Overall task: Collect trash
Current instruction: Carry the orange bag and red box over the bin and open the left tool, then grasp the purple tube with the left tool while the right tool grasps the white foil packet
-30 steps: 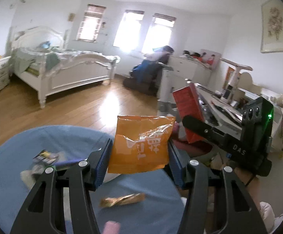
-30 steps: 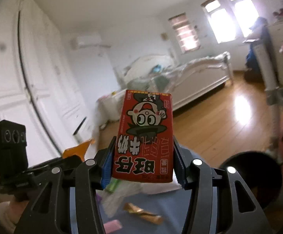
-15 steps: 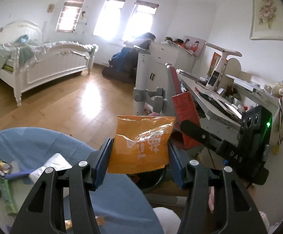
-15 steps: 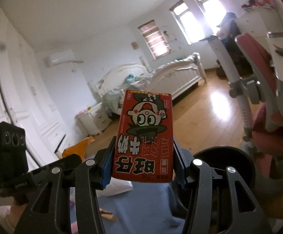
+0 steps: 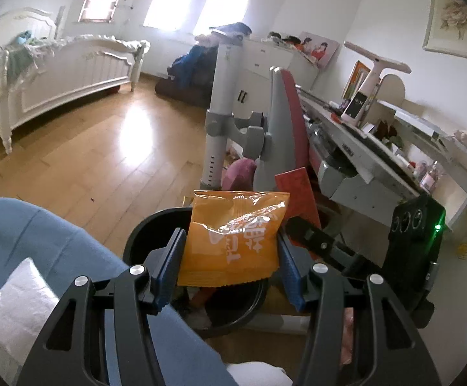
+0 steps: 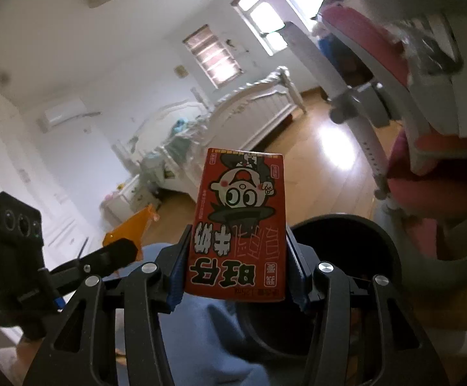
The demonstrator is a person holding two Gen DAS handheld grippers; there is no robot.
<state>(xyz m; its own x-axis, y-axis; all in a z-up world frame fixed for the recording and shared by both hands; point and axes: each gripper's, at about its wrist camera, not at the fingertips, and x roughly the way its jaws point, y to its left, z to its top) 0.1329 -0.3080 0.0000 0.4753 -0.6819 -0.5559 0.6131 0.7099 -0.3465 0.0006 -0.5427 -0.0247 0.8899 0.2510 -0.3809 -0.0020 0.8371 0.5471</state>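
The left gripper (image 5: 230, 257) is clamping a crinkly orange snack packet (image 5: 233, 234) between its blue ribbed pads, the glossy foil catching light and showing white printed characters. The packet is hanging directly over the open mouth of a round black bin (image 5: 146, 234), where other scraps are lying inside. The right gripper (image 6: 236, 263) is pinching a flat red carton (image 6: 239, 222) upright by its narrow sides; a cartoon face and bold lettering are showing upside down. The same bin (image 6: 362, 234) is sitting just beyond and to the right of it. A blue cloth-covered table (image 5: 24, 228) with a white tissue (image 5: 14, 305) is lying beside the bin. Farther off, a grey-and-red chair (image 5: 278, 128), a cluttered desk (image 5: 378, 154), wooden floor (image 5: 88, 160) and a white bed (image 5: 62, 74) are filling the room.
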